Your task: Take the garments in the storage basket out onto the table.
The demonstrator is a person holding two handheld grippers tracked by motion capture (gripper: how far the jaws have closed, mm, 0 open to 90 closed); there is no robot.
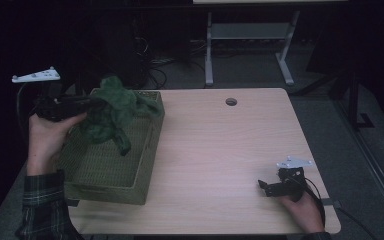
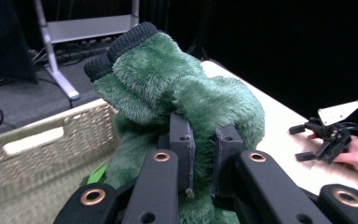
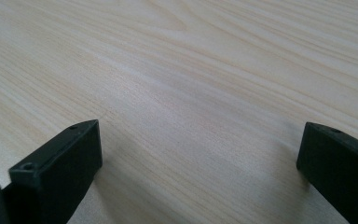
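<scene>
Green fleece [image 1: 111, 107] clenched in left claw [image 2: 204, 140]; right claw [image 3: 198, 154] released on wood table [image 1: 220, 145].

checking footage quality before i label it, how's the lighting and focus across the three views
High view: dim, the room behind the table almost black, the green fuzzy garment a bit soft. Left gripper view: garment and jaws sharp, the wicker basket blurred, black background. Right gripper view: evenly lit wood grain, jaws at the edges slightly soft with faint shadows.
</scene>
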